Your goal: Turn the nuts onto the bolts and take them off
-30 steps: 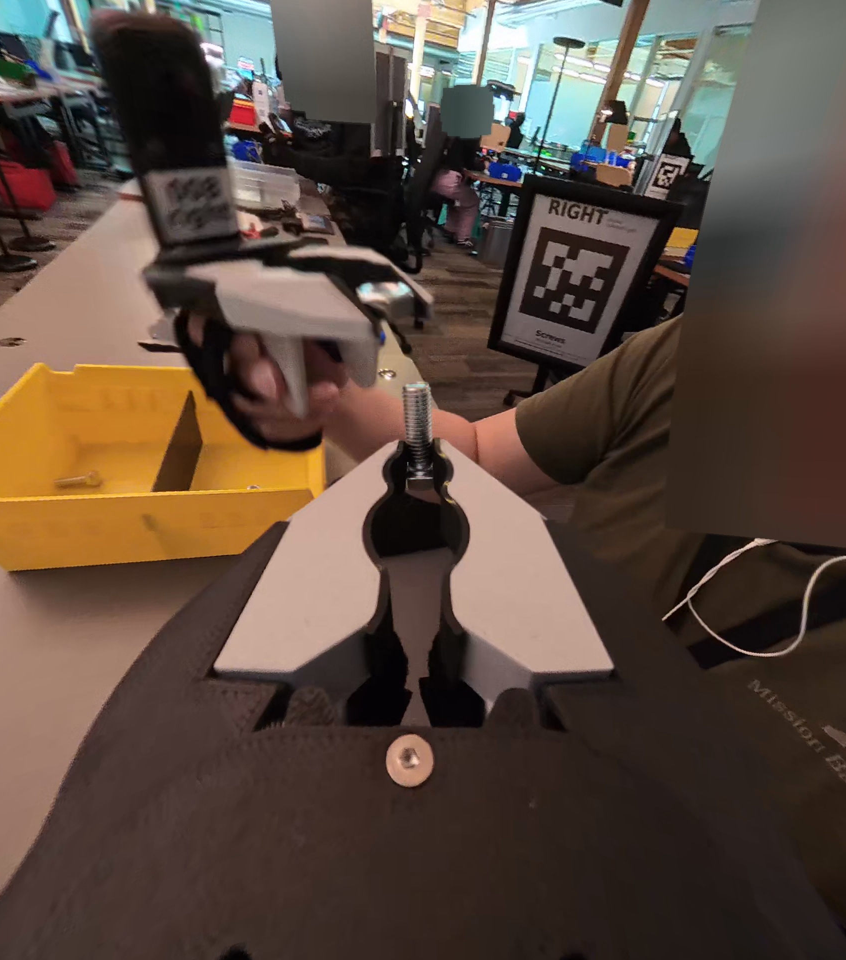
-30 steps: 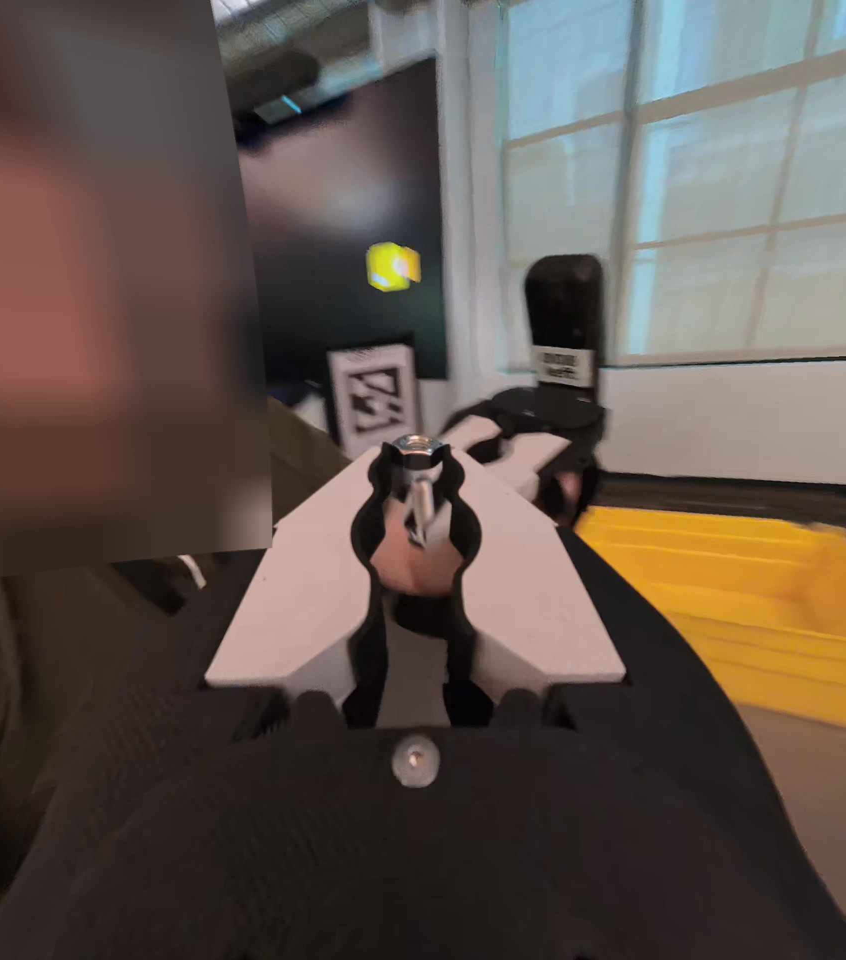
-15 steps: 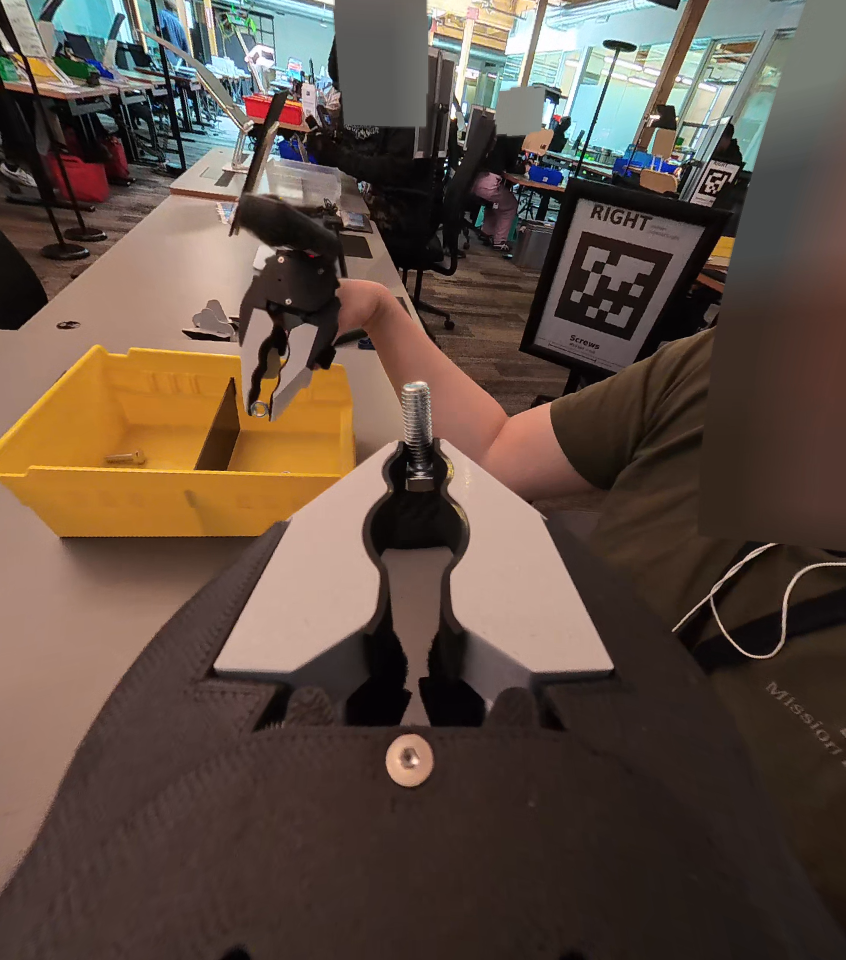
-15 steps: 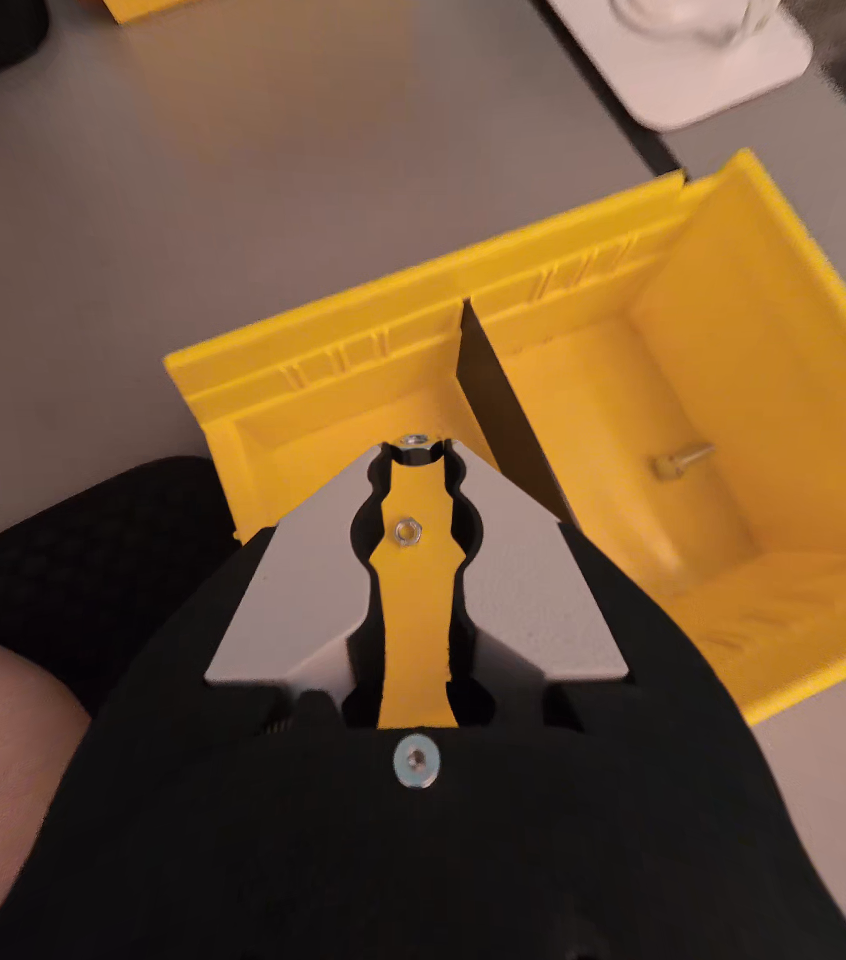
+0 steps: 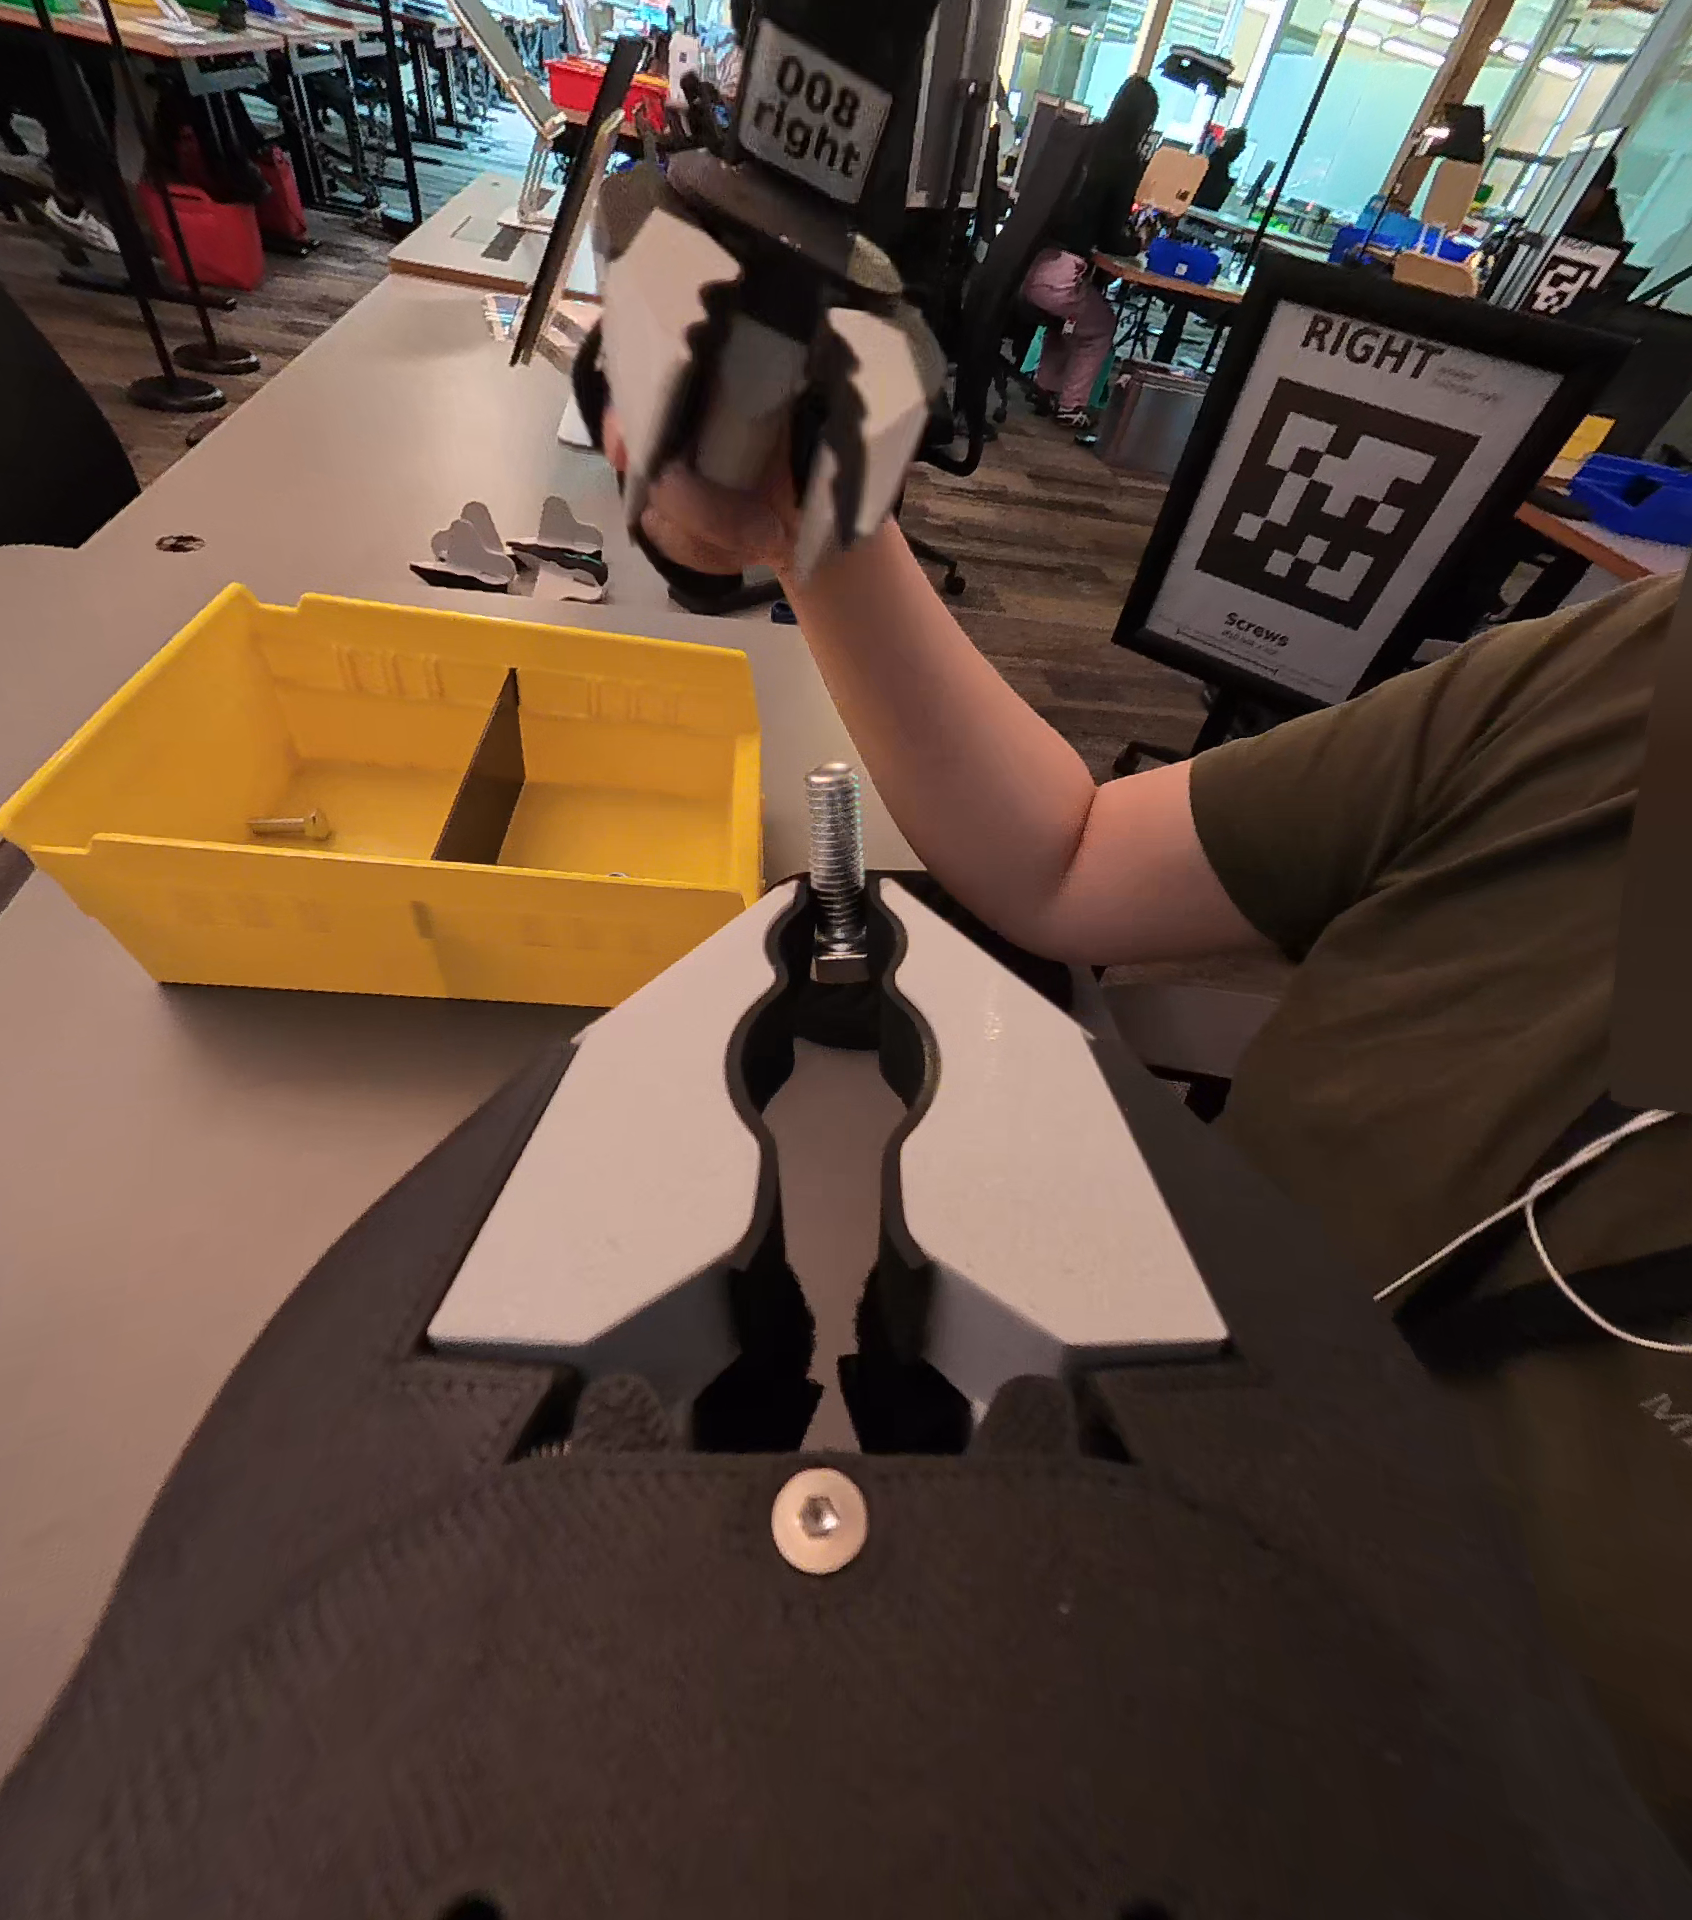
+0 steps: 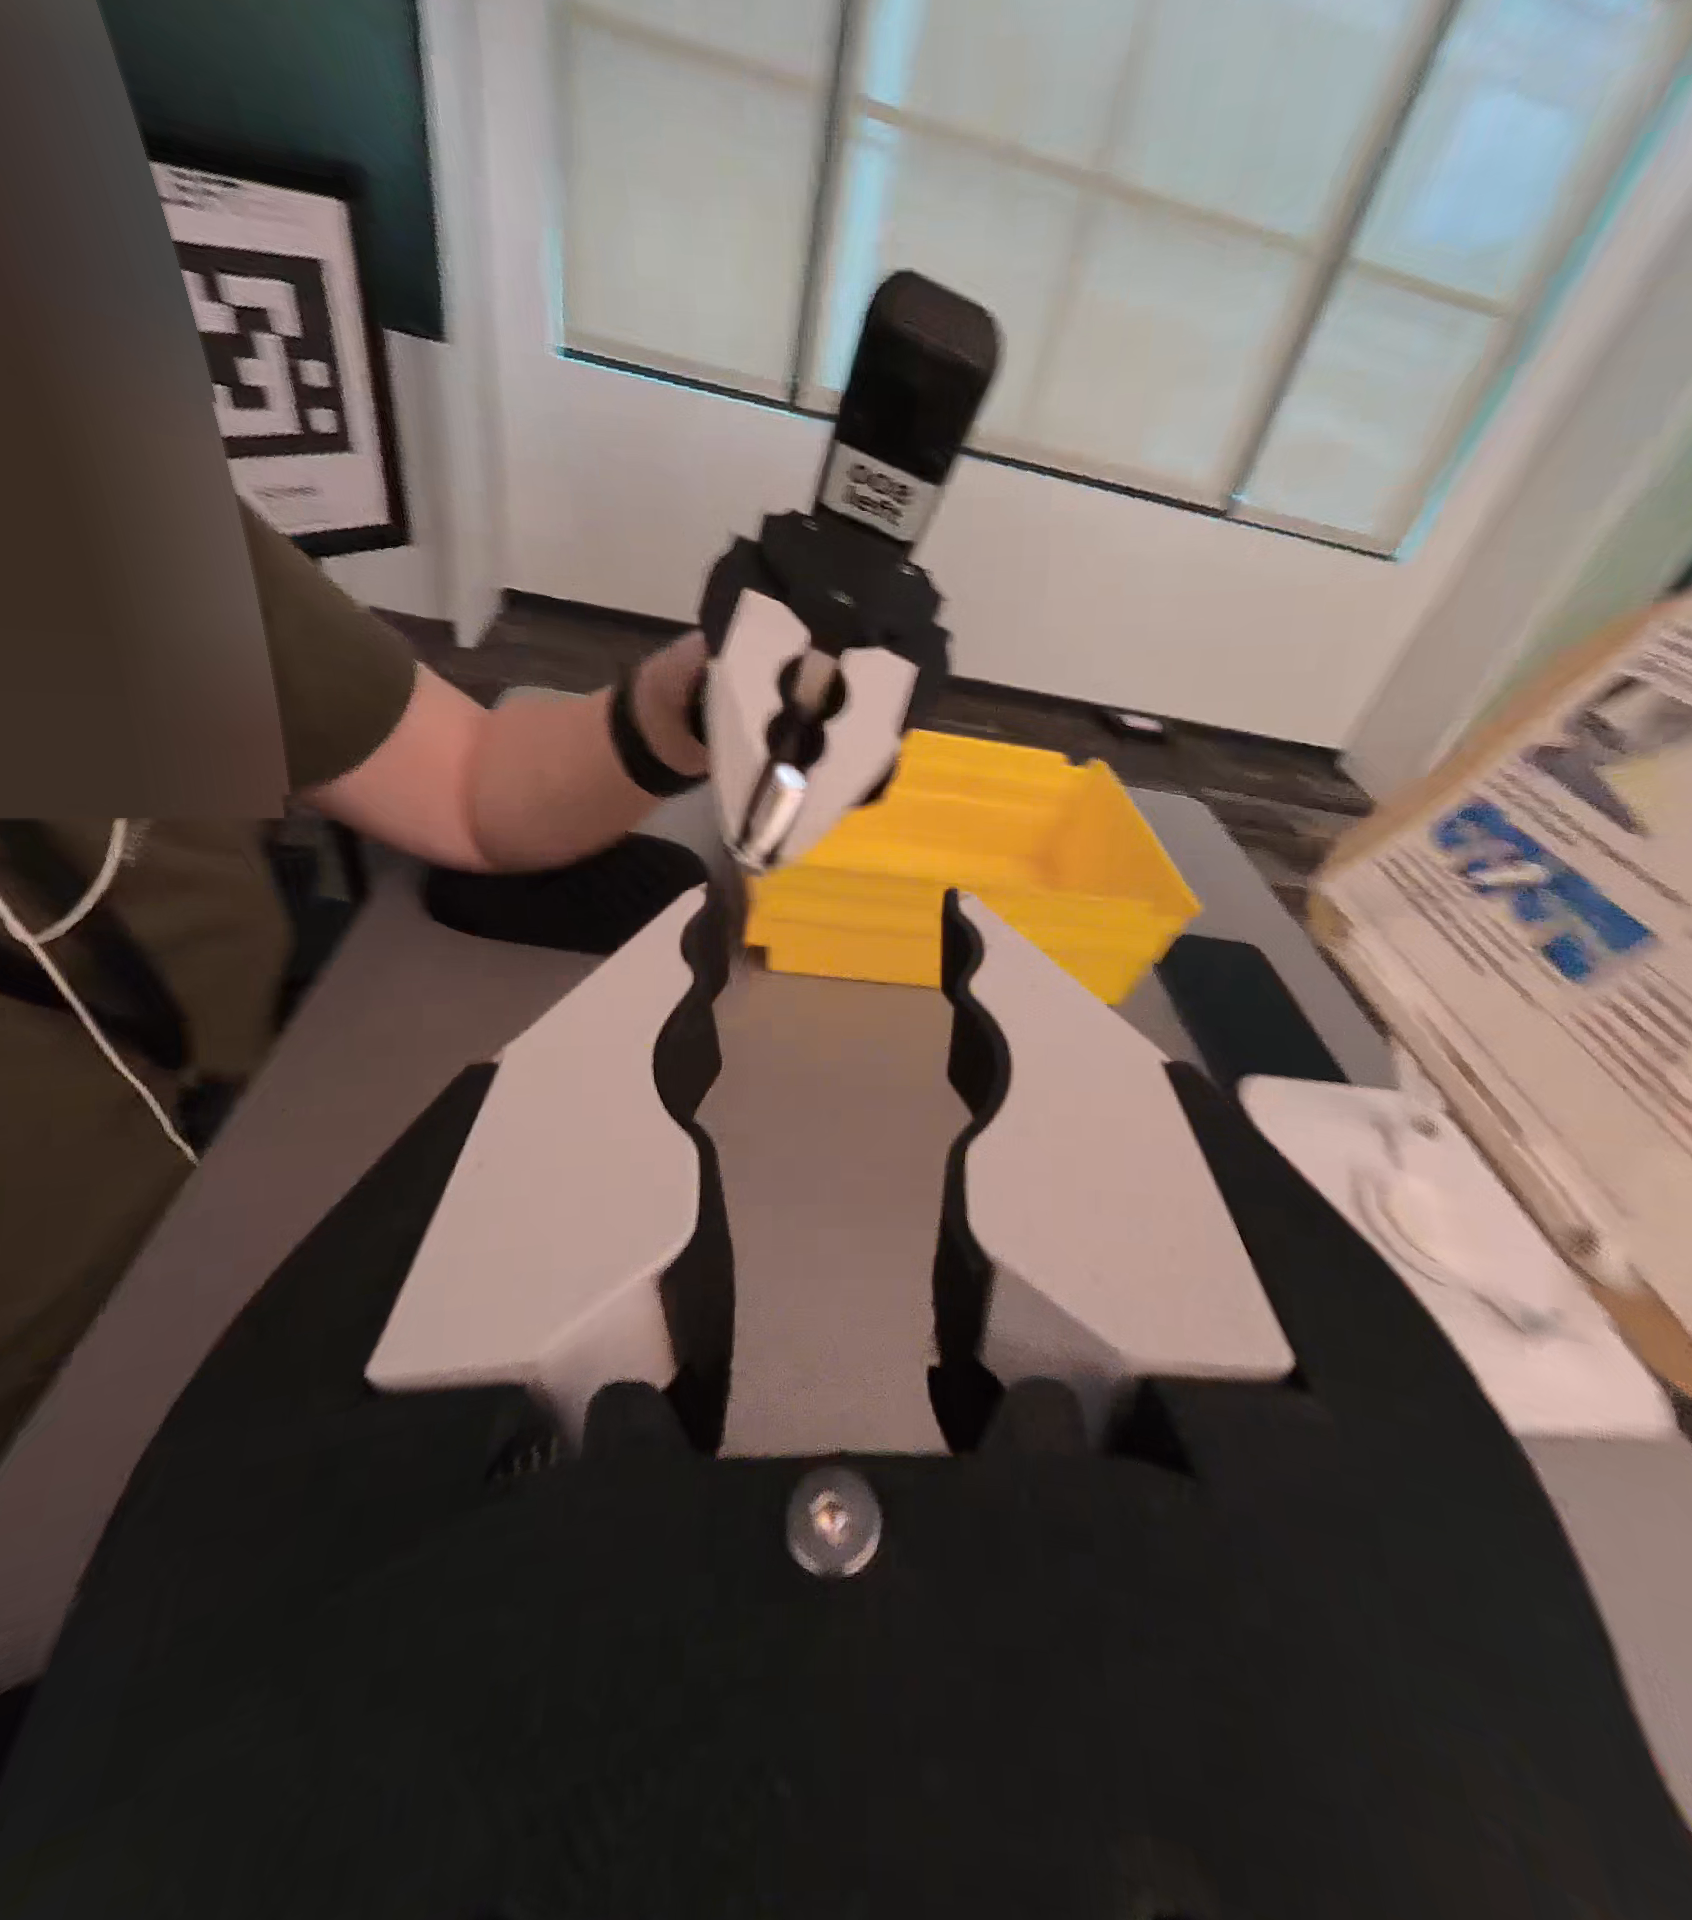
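My left gripper is shut on the head of a silver bolt, whose threaded shaft sticks up bare. The right wrist view shows this gripper above the table with the bolt pointing toward the camera. My right gripper is open and empty. It shows blurred in the left wrist view, raised above the far right corner of the yellow bin. A small brass bolt lies in the bin's left compartment. No nut shows clearly.
The bin stands on a grey table. Spare grey finger parts lie behind it. A framed marker sign stands to the right. A white pad and a printed cardboard sheet lie near my right gripper.
My right gripper held a nut over the bin's right compartment half a second ago. It is now open, empty and raised facing my left gripper. My left gripper still holds the bolt.
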A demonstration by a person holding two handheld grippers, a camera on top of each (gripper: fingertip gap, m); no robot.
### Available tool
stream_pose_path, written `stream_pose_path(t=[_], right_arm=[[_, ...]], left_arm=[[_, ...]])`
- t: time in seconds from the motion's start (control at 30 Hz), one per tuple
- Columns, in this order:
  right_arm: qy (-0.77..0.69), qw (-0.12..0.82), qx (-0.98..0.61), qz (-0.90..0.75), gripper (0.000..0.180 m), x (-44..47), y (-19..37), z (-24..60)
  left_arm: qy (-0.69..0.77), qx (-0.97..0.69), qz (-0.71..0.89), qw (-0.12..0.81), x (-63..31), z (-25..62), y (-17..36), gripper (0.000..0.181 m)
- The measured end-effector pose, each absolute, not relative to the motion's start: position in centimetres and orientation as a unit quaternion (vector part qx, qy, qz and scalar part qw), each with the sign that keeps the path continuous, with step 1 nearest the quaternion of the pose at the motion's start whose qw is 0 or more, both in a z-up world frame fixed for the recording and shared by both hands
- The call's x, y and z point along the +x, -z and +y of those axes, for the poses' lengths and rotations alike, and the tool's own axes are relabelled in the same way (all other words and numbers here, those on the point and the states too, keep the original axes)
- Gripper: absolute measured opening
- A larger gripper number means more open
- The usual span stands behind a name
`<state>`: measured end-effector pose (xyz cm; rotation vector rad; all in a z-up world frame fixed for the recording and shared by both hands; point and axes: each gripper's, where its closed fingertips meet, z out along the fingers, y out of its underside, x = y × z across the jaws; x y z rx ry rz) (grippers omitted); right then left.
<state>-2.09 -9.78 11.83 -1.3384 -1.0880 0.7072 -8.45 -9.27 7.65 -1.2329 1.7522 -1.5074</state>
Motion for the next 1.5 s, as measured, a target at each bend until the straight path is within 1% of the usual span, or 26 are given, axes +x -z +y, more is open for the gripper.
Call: stream_pose_path(t=[0.13,0.23,0.27,0.3,0.37,0.4,0.43,0.47,0.5,0.6,0.7,0.8,0.9,0.97,1.0,1.07,1.13,1.27,1.33,1.43,1.5], right_arm=[[-0.333,0.549,-0.592,-0.486,0.039,-6.7,-10.3,-8.5],[-0.369,0.532,-0.577,-0.498,0.034,-9.1,-9.9,-8.6],[-0.373,0.531,-0.575,-0.499,0.029,-9.6,-9.7,-8.5],[-0.367,0.528,-0.577,-0.503,0.008,-9.8,-9.4,-8.3],[-0.358,0.524,-0.577,-0.514,0.008,-9.8,-9.0,-8.3],[-0.346,0.532,-0.577,-0.515,0.008,-9.5,-9.1,-8.1],[-0.324,0.545,-0.581,-0.510,0.008,-8.8,-9.2,-7.6],[-0.300,0.556,-0.591,-0.503,0.008,-7.9,-9.3,-7.0],[-0.276,0.566,-0.606,-0.486,0.008,-6.6,-9.3,-6.2],[-0.183,0.577,-0.693,-0.392,0.008,0.4,-7.8,-2.3],[-0.140,0.562,-0.784,-0.224,0.008,9.4,-4.5,1.6],[-0.126,0.468,-0.871,-0.076,0.008,16.4,2.5,3.3],[-0.065,0.377,-0.923,-0.036,0.008,20.1,8.7,3.2],[-0.058,0.336,-0.940,-0.030,0.008,20.5,11.0,3.0],[-0.054,0.335,-0.940,-0.025,0.009,20.7,11.3,3.2],[-0.046,0.369,-0.928,-0.023,0.018,20.9,10.4,4.0],[-0.035,0.406,-0.913,-0.021,0.022,21.2,8.5,4.2],[-0.030,0.482,-0.875,-0.032,0.024,21.6,3.8,3.5],[-0.037,0.506,-0.861,-0.029,0.024,21.7,2.0,2.8],[-0.042,0.531,-0.846,-0.020,0.024,22.2,0.1,1.8],[-0.045,0.544,-0.838,-0.014,0.024,22.5,-0.8,1.2]], left_arm=[[0.548,-0.457,0.650,0.260,-8.3,-9.3,-7.4,0.007],[0.541,-0.460,0.654,0.262,-8.3,-9.3,-7.2,0.007],[0.541,-0.460,0.655,0.261,-8.3,-9.3,-7.1,0.008],[0.541,-0.459,0.656,0.257,-8.3,-9.4,-7.0,0.007],[0.536,-0.457,0.665,0.249,-8.4,-9.5,-6.7,0.008],[0.537,-0.455,0.664,0.251,-8.4,-9.5,-6.8,0.011],[0.545,-0.454,0.656,0.258,-8.4,-9.3,-7.2,0.021],[0.560,-0.452,0.640,0.270,-8.4,-9.0,-8.1,0.035],[0.569,-0.456,0.623,0.283,-8.6,-8.3,-8.9,0.043],[0.564,-0.479,0.584,0.334,-9.6,-5.4,-10.5,0.049],[0.607,-0.469,0.530,0.363,-11.6,-3.4,-13.4,0.043],[0.614,-0.481,0.507,0.367,-13.5,-1.8,-14.4,0.042],[0.566,-0.530,0.515,0.365,-14.6,0.0,-13.1,0.042],[0.516,-0.572,0.527,0.360,-15.4,1.3,-11.5,0.042],[0.490,-0.594,0.527,0.359,-15.9,2.1,-10.7,0.040],[0.449,-0.636,0.511,0.365,-17.2,4.1,-9.7,0.034],[0.418,-0.674,0.483,0.371,-18.8,6.2,-9.1,0.035],[0.343,-0.756,0.467,0.304,-23.0,8.6,-4.8,0.040],[0.306,-0.773,0.483,0.276,-24.5,9.8,-2.4,0.040],[0.236,-0.751,0.546,0.287,-25.7,12.7,1.0,0.041],[0.229,-0.740,0.580,0.252,-26.2,12.8,3.7,0.037]])
